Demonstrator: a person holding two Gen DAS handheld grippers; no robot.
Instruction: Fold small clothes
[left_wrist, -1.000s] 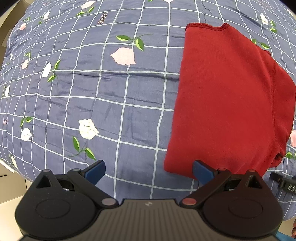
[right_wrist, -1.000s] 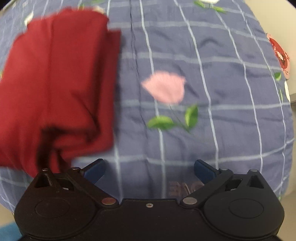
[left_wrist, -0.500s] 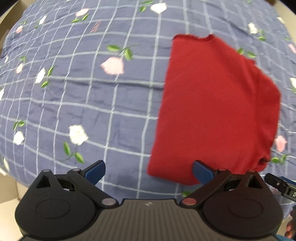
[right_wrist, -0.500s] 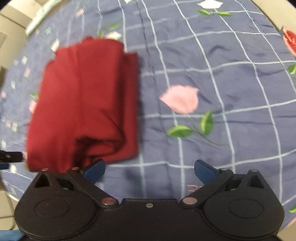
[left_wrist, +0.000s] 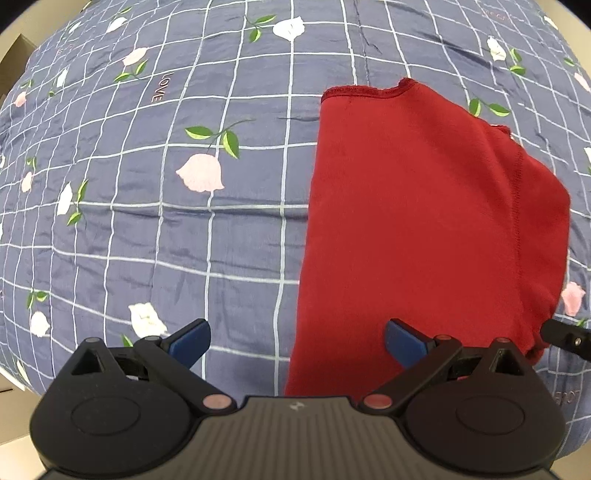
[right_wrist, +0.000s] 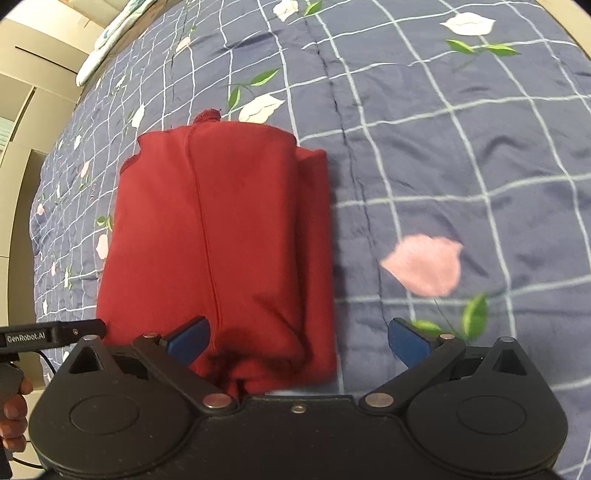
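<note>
A dark red folded garment (left_wrist: 424, 229) lies flat on the blue checked bedspread (left_wrist: 166, 229). My left gripper (left_wrist: 297, 338) hovers open over the garment's near left corner, its right fingertip above the cloth and its left fingertip above bare bedspread. In the right wrist view the same red garment (right_wrist: 221, 240) lies as a folded oblong with a seam down its middle. My right gripper (right_wrist: 297, 338) is open above the garment's near right corner, holding nothing. The other gripper's black tip (left_wrist: 565, 338) shows at the garment's right edge.
The bedspread (right_wrist: 443, 155) bears a flower print and stretches widely on all sides of the garment. A pillow (right_wrist: 107, 44) lies at the far left of the bed. Pale cupboard fronts (right_wrist: 22, 122) stand beyond it. A hand (right_wrist: 13, 417) holds the left gripper's handle.
Both grippers stayed open and drew back and up from the garment, so more of it shows. The right view has swung left, bringing the garment from its left edge toward the centre.
</note>
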